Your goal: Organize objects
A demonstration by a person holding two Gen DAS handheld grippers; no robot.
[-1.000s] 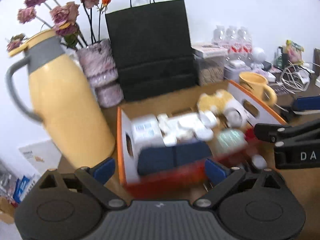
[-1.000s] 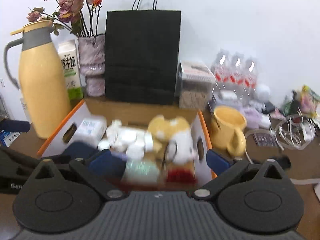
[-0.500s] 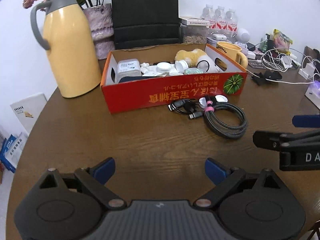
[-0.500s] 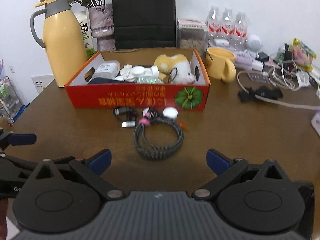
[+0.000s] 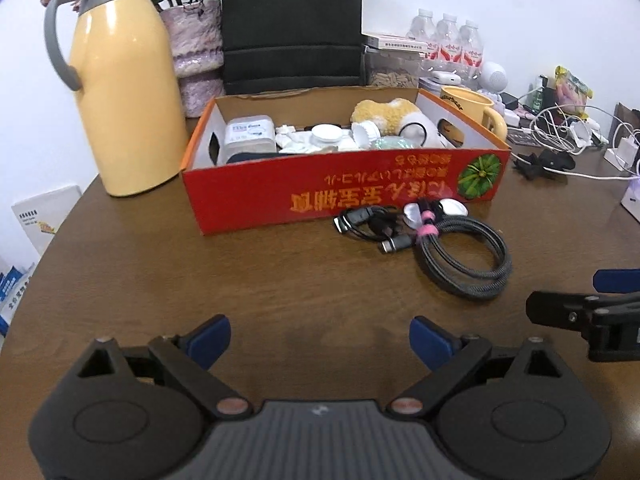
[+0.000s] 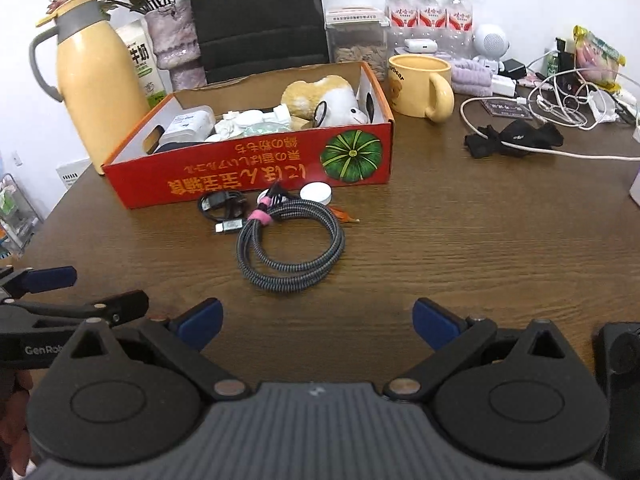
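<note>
While both tools, the left tool [image 5: 320, 338] and right tool [image 6: 318, 322], hover spread apart and empty, the red box [image 6: 256, 176] looks mostly packed; the braided cable coil [image 6: 290, 246], black cables [image 6: 220, 204] and white puck [image 6: 316, 193] lie just before it on the tabletop [image 6: 460, 248], seemingly left to stow.

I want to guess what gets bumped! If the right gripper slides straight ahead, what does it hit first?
Most likely the coiled braided cable. The right gripper is open and empty, with bare table just ahead, then the coil slightly left of centre, then the red box. Depth is hard to judge, so it might pass over.
</note>
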